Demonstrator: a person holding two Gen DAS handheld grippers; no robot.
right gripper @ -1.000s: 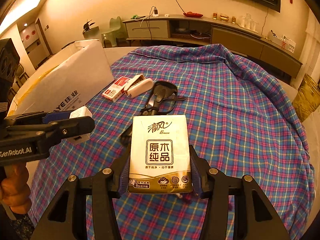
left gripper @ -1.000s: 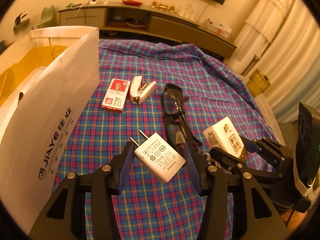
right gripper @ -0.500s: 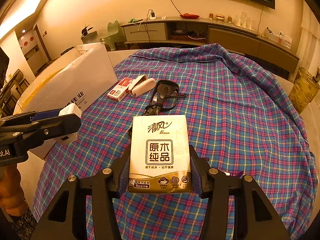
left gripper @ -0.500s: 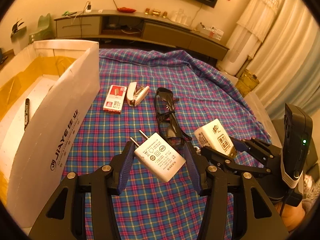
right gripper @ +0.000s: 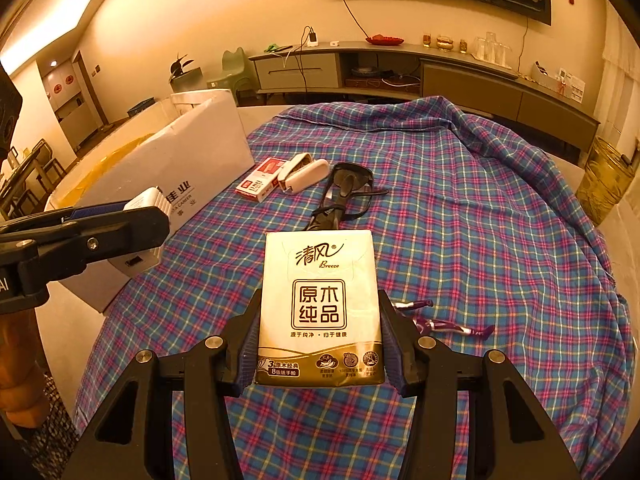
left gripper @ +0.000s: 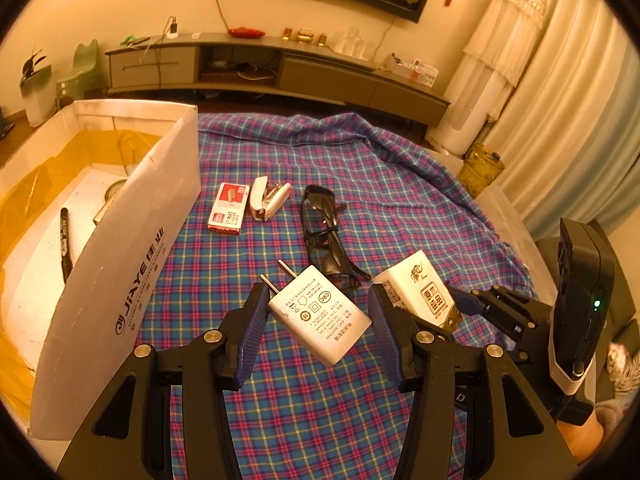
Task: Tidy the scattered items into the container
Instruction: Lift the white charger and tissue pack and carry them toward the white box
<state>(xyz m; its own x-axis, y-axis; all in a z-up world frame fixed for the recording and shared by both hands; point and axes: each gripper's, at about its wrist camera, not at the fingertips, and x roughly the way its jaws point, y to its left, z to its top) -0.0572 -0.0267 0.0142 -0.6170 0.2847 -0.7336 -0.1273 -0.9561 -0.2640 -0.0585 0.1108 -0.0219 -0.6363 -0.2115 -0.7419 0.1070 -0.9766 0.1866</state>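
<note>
My left gripper point(left gripper: 318, 332) is shut on a white plug adapter point(left gripper: 316, 316) and holds it above the plaid cloth. My right gripper point(right gripper: 320, 344) is shut on a tissue pack point(right gripper: 320, 304); the pack also shows in the left wrist view point(left gripper: 420, 296). The white cardboard box point(left gripper: 132, 248) stands at the left, open, with a black pen point(left gripper: 66, 240) inside. A red staple box point(left gripper: 227, 214), a white stapler point(left gripper: 268, 200) and black glasses point(left gripper: 324, 232) lie on the cloth. A purple figure point(right gripper: 440, 320) lies by my right gripper.
The plaid cloth point(right gripper: 460, 220) covers a round table. A TV cabinet point(left gripper: 280, 68) runs along the far wall. A glass jar point(left gripper: 480, 168) stands off the table at the right. The left gripper with the adapter shows at the left of the right wrist view point(right gripper: 120, 232).
Both grippers have risen and drawn back from the table with their items held. More of the box's inside shows now in the left wrist view.
</note>
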